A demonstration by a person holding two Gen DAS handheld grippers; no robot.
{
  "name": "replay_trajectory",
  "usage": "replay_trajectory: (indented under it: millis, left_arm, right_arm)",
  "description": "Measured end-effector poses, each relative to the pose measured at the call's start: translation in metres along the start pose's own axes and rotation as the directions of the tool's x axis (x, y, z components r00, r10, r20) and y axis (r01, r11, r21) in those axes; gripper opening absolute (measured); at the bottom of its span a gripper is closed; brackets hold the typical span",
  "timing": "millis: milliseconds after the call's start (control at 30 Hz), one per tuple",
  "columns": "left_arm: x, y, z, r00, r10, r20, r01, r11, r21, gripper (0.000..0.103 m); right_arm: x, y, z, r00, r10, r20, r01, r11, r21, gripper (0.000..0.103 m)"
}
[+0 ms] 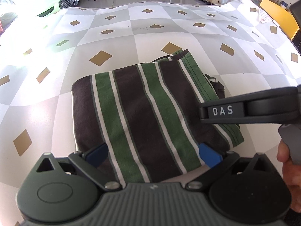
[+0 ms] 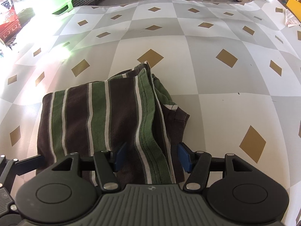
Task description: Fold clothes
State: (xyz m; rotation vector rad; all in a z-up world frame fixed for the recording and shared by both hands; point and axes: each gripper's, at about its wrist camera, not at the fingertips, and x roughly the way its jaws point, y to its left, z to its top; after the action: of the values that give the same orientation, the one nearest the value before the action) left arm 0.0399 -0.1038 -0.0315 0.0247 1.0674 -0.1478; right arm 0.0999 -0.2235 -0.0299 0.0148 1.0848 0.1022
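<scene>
Left wrist view: my left gripper (image 1: pixel 152 155) hangs over the near edge of the folded striped shirt (image 1: pixel 143 113), which lies on the checked tablecloth (image 1: pixel 131 37) in brown, green and white bands. My blue fingers (image 1: pixel 208 156) are spread wide, one on each side of the cloth's near part, and I cannot see them pressing on it. My right gripper (image 1: pixel 202 113) reaches in from the right above the shirt's right side, its side marked DAS, with part of my hand (image 1: pixel 287 162) at the frame's edge. Right wrist view: my right gripper (image 2: pixel 151 157) points down at the shirt's (image 2: pixel 105 116) right-hand edge, where the stitched green hem and loose folded layers bunch. Its blue fingers (image 2: pixel 184 157) stand apart, straddling that hem, with gaps between pads and fabric. The shirt sits near me on the tablecloth (image 2: pixel 225 103); a green chair (image 2: pixel 62 0) stands beyond the far left corner.
</scene>
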Motion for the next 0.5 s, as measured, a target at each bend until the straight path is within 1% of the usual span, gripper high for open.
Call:
replay_trajectory:
  millis: [133, 200, 267, 400, 500]
  left_arm:
    - [-0.007, 0.006, 0.007, 1.000, 0.020, -0.017, -0.020, 0.999, -0.026, 0.103]
    - [-0.010, 0.012, 0.013, 0.999, 0.028, -0.040, -0.029, 0.999, -0.023, 0.103]
    - [-0.013, 0.019, 0.020, 0.998, 0.034, -0.047, -0.035, 0.999, -0.024, 0.103]
    - [-0.011, 0.039, 0.034, 0.999, 0.028, -0.019, -0.029, 0.998, -0.056, 0.103]
    - [0.002, 0.058, 0.038, 1.000, -0.002, -0.009, 0.001, 0.993, -0.116, 0.103]
  right_arm:
    - [-0.006, -0.004, 0.001, 0.999, -0.045, 0.019, 0.045, 0.999, 0.025, 0.058]
    - [-0.007, -0.007, 0.003, 0.997, -0.070, 0.009, 0.070, 0.997, 0.044, 0.058]
    - [-0.007, -0.010, 0.003, 0.997, -0.082, 0.003, 0.082, 0.995, 0.057, 0.058]
    - [-0.007, -0.014, 0.003, 0.993, -0.117, 0.012, 0.116, 0.991, 0.066, 0.058]
    - [-0.005, -0.017, 0.002, 0.996, -0.086, 0.006, 0.085, 0.995, 0.055, 0.058]
